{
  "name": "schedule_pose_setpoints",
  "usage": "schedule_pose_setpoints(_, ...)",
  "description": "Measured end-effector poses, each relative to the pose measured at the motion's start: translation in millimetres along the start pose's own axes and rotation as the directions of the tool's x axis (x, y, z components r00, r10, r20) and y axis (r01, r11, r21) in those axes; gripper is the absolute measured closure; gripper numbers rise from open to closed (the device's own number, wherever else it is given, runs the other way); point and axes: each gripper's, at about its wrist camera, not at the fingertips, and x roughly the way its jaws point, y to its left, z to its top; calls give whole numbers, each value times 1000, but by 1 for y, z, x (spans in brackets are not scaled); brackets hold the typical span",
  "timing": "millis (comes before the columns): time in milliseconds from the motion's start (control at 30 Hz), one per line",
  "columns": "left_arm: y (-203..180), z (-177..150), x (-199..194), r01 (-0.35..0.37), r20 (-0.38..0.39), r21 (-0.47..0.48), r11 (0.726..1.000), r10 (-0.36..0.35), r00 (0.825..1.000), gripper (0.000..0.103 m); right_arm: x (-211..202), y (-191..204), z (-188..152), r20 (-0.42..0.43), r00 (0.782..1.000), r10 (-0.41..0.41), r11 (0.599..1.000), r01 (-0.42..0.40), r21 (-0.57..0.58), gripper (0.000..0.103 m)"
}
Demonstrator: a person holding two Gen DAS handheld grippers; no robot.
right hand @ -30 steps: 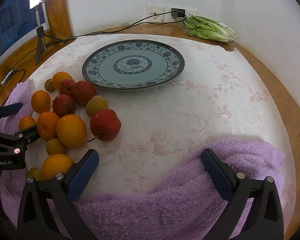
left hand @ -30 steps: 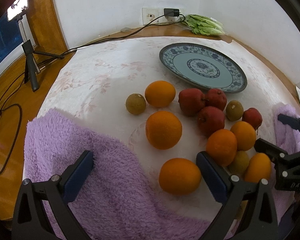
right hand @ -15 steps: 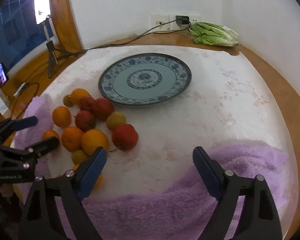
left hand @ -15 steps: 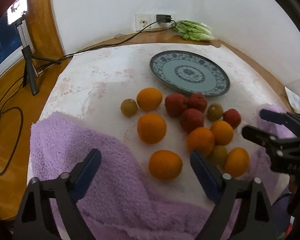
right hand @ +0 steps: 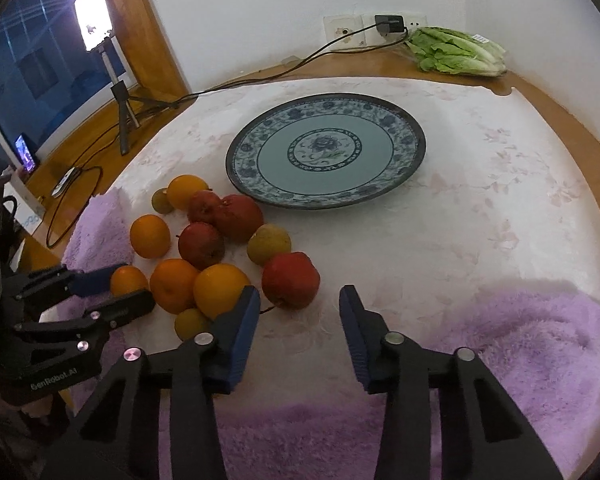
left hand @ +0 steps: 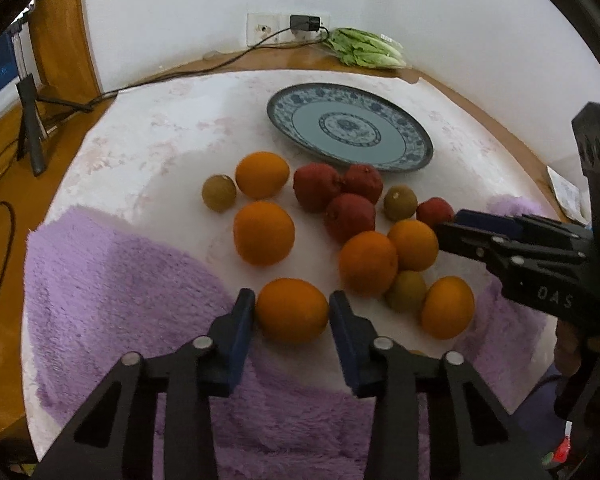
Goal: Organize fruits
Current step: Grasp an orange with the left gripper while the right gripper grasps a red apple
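Both grippers close in on the fruit pile

The left gripper [left hand: 292, 308] has just narrowed its jaws around a round orange [left hand: 292, 310]; pads look touching. The right gripper [right hand: 298, 312] jaws, also just narrowed, stand apart over bare white cloth [right hand: 480, 200].

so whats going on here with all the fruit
A person is sorting loose fruit on a white floral tablecloth. The left gripper has just been closing around the nearest round orange, which sits between its blue pads. The right gripper has also been closing, but with nothing between its jaws, beside a red apple. The blue-patterned ceramic plate holds nothing yet.
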Motion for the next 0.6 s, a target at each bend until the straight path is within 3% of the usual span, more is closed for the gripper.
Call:
schedule_pose_setpoints(267, 0, -1, 1, 13, 2, 1, 1000, -13, 1000, 67, 7, 0, 4, -8, 1000, 16, 1000, -16, 7, 61)
schedule_pose_setpoints(400, 0, -1, -1, 28, -2, 0, 1000, -28, 1000, 67, 12, 2, 4, -17, 999, 45, 999, -45, 13, 70)
schedule_pose_setpoints(600, 0, 0, -7, 41, 3, -4, 999, -41, 999, 67, 6, 4, 2, 0, 999, 36, 999, -36, -2, 70)
